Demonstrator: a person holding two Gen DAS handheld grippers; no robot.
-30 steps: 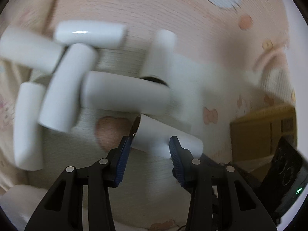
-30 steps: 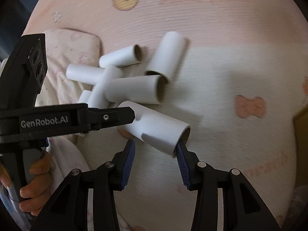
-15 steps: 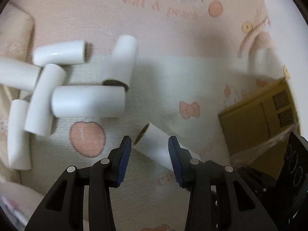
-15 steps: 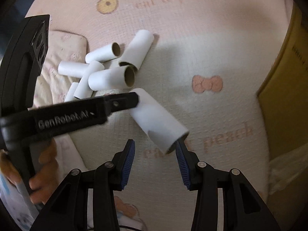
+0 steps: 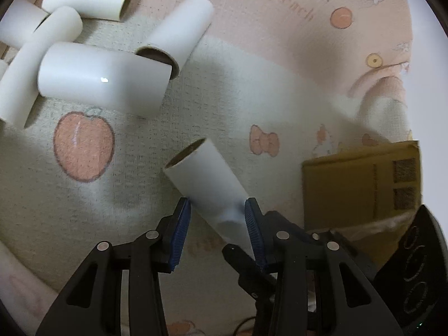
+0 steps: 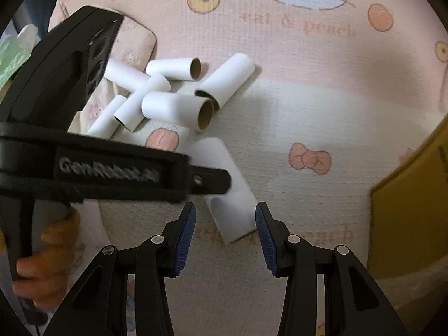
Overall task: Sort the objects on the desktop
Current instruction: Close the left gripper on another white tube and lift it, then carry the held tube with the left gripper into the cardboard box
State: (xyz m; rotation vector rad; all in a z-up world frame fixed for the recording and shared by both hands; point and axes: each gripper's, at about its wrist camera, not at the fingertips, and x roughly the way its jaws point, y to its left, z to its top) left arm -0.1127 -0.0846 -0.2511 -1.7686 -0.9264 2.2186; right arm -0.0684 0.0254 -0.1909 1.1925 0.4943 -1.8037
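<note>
White cardboard tube [image 5: 205, 184] pinched by left tool [image 5: 217, 221].

Your left gripper [image 5: 217, 225] angled down, jaws clamped; right gripper [image 6: 225, 228] angled down, jaws apart, unclamped.

We see a pink and cream cartoon-print mat [image 6: 280, 117] carrying a loose heap of white cardboard tubes [image 6: 173, 95] at its far left, some crossed over one another, with a cardboard box [image 6: 414, 196] by its right edge.
</note>
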